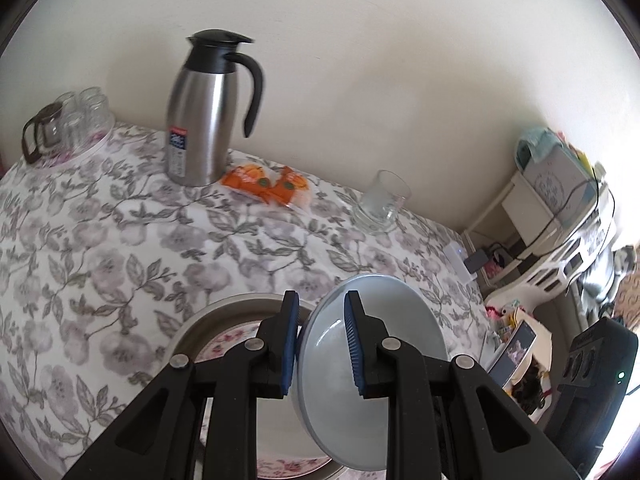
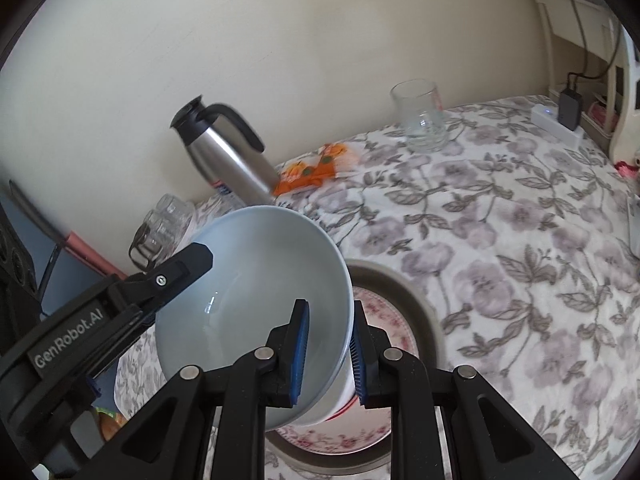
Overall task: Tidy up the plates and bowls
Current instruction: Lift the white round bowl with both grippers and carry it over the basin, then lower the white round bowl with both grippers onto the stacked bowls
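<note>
A pale blue bowl (image 1: 384, 344) (image 2: 260, 288) is held tilted above a floral plate (image 1: 232, 342) (image 2: 384, 320) that lies in a wide grey dish (image 1: 192, 328) (image 2: 420, 304) on the flowered tablecloth. My left gripper (image 1: 320, 344) is shut on the bowl's rim, one finger inside, one outside. My right gripper (image 2: 330, 356) is shut on the opposite rim in the same way. The left gripper's finger (image 2: 180, 268) shows at the bowl's far rim in the right wrist view.
A steel thermos jug (image 1: 204, 116) (image 2: 228, 156), an orange snack packet (image 1: 268, 184) (image 2: 316, 168), a glass tumbler (image 1: 382, 200) (image 2: 420, 120) and a tray of upturned glasses (image 1: 76, 120) (image 2: 164, 228) stand along the wall. A white power strip (image 2: 556, 124) lies at the table's right edge.
</note>
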`<state>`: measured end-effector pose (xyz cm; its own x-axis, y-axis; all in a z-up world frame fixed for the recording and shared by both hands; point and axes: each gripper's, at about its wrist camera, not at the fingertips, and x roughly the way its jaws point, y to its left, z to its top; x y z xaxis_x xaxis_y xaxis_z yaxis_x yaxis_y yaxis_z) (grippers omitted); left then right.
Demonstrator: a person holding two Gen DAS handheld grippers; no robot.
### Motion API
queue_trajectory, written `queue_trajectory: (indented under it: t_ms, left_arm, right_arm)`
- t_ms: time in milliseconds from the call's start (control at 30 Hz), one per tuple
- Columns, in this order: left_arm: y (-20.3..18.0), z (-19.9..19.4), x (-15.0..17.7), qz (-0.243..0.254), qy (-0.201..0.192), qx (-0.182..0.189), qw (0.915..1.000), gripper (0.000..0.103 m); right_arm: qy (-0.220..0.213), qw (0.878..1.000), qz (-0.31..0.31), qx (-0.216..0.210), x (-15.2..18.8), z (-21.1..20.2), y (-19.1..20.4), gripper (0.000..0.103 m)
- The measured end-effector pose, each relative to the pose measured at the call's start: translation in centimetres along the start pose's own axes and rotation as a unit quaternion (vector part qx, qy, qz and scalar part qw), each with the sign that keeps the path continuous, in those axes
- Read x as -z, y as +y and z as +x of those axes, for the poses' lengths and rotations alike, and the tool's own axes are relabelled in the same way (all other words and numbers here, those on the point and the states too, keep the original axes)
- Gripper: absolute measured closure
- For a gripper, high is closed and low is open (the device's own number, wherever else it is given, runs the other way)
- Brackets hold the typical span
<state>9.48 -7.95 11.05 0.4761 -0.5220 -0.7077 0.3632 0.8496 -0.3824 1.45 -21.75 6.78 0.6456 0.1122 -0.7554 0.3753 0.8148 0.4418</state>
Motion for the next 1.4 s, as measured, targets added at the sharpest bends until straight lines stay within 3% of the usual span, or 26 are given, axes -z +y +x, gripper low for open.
queue_trajectory:
  t_ms: [633,1400]
  left_arm:
    - [4.6,2.9,1.5,-0.059,0.067,-0.013,0.9959,0.079]
    - [5.2,3.7,1.7,-0.069,0.083,-0.029,0.9937,0.079]
  right_arm:
    - [0.044,0.998,-0.016,0.040,1.5,3.0,1.2,0.082]
    - [0.058,0.997,-0.026,0.049,1.6,3.9,1.6,0.078]
